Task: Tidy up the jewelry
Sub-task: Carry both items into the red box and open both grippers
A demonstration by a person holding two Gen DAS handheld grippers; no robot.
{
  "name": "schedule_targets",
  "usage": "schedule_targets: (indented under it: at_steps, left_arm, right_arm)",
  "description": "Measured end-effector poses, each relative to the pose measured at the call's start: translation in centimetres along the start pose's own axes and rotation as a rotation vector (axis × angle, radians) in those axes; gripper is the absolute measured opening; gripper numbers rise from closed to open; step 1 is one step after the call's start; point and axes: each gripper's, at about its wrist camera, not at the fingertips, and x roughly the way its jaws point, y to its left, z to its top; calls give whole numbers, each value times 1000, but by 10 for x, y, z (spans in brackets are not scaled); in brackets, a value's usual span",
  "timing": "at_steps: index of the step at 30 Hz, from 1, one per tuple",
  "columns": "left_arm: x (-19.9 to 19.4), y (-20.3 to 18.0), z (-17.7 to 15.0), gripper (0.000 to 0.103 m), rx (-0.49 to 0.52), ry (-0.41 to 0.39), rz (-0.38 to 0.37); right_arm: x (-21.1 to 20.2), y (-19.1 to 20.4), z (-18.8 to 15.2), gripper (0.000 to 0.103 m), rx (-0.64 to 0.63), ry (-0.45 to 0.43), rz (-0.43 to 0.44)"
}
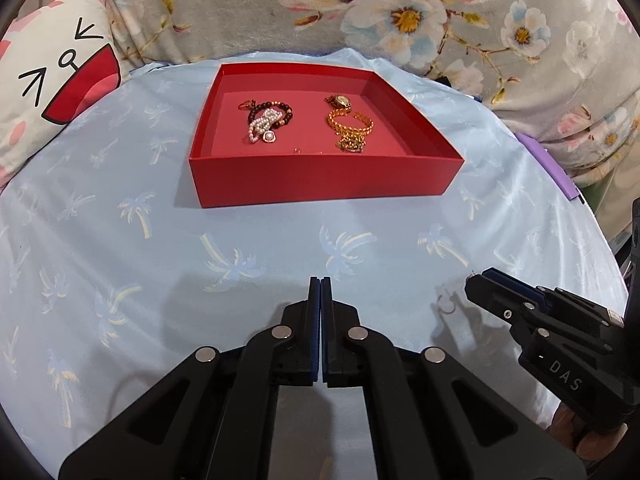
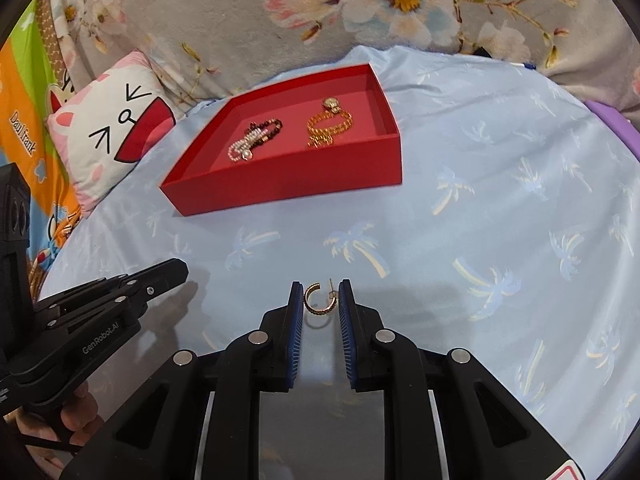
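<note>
Hoop earring [image 2: 319, 299] — small, gold, an open C with a thin post — sits pinched between my right gripper [image 2: 320, 300] pads above the palm-print cloth [image 2: 480, 184]. My left gripper [image 1: 320, 286] is fully closed on nothing. Bracelets [image 1: 267, 120] lie in the red tray [image 1: 320, 178].

- Cloth [image 1: 280, 240] — smooth pale-blue fabric, faintly sheening.
- Red box [image 1: 320, 178] — matt card walls.
- Gold bracelet [image 1: 351, 125] and hoop earring [image 2: 318, 299] — metal, glinting.
- Bead bracelets [image 1: 267, 120] — glossy beads.
- Right gripper [image 2: 320, 300] — matt black plastic, ribbed blue pads, showing bright metal pins.
</note>
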Motion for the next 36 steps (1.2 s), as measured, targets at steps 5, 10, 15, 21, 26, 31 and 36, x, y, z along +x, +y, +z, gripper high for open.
schedule_targets:
  at_steps: [5, 10, 15, 21, 26, 31, 36]
  left_arm:
    - [-8, 9, 12, 0, -24, -24, 1]
    - [-18, 19, 41, 0, -38, -81, 10]
    - [-22, 20, 78, 0, -25, -152, 21]
    - [-5, 23, 112, 0, -25, -170, 33]
    - [15, 25, 129, 0, -24, -162, 42]
    - [36, 26, 140, 0, -21, -139, 46]
    - [58, 28, 141, 0, -28, -106, 51]
  right_arm:
    - [-8, 7, 25, 17, -26, -46, 19]
    - [-11, 13, 61, 17, -40, -100, 50]
    - [-6, 25, 96, 17, -82, -148, 48]
    - [16, 27, 123, 17, -81, -148, 47]
    - [35, 22, 134, 17, -69, -135, 41]
    - [53, 15, 143, 17, -48, -119, 39]
    - [73, 10, 143, 17, -38, -85, 32]
